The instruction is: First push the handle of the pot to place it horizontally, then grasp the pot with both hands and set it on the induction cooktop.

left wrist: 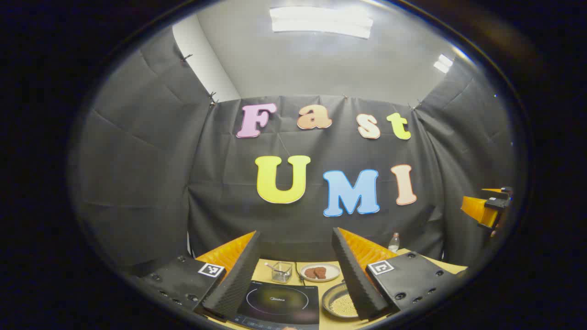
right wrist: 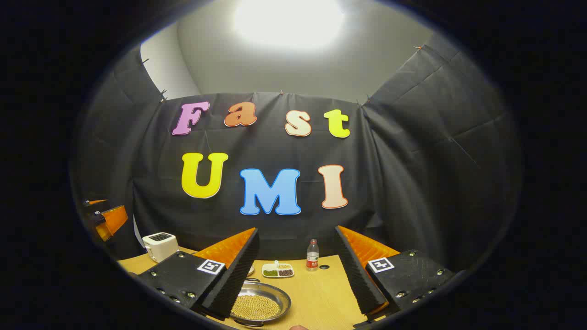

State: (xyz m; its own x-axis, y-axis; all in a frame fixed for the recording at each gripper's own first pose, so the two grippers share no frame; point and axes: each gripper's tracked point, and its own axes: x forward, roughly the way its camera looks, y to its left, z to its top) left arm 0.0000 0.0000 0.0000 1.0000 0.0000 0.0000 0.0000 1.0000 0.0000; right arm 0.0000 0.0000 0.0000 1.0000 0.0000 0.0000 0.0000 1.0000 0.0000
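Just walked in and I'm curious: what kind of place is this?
Probably a mock kitchen set up in a cloth-walled booth for recording household tasks: a wooden table holds an induction cooktop, a toaster and a pan of beans.

Both cameras sit low over the table, tilted up toward the booth's back wall and ceiling, well back from the wall. The left gripper view looks over the cooktop; the right gripper view sits further right. The 2 views share the pan of beans and bottle.
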